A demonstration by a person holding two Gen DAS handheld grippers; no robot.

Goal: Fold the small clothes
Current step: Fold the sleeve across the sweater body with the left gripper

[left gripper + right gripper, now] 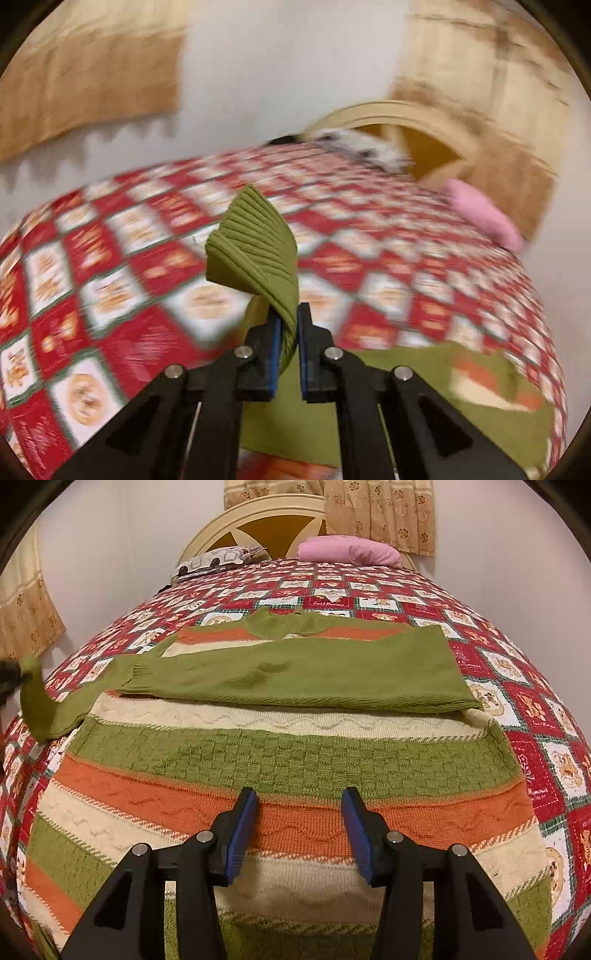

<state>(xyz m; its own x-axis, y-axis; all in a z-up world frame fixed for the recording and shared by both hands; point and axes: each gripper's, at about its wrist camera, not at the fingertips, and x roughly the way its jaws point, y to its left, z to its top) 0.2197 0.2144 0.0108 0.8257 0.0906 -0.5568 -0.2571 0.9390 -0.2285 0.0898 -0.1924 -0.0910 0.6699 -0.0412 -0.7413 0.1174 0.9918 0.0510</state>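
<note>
left gripper (287, 325): just one on this side, black plastic arms with blue pads, and the jaws are clamping down on the ribbed green cuff, cloth pinched flat between the pads

sleeves: two, both plain olive green knit. The left sleeve (40, 698) is getting lifted off the bed at the far left edge of the right wrist view, with its cuff (255, 243) twisting up in front of the left camera; you can count the ribs but the rest there is smearing into blur. The right sleeve (295, 672) is lying folded flat across the chest, cuff end pointing left

sweater (288, 768): one, chunky knit, lying spread face up on the bed with the collar at the far end and the hem nearest the right camera. Stripes are running across it in green basketweave blocks, orange with a zigzag cable, and cream

right gripper (299, 834): one, same black and blue build, jaws standing apart with nothing between them, hanging over the orange stripe, can't tell if it's touching

bedspread (535, 701): one, red and white checks with little bear prints, looking smooth

pillows: two at the headboard, a grey-patterned pillow (214, 561) on the left and a pink pillow (351, 552) on the right, both soft and lumpy

headboard (258, 520): one, cream, arched, with spokes

curtains (376, 513): tan, floral lace look, hanging behind the headboard
</note>
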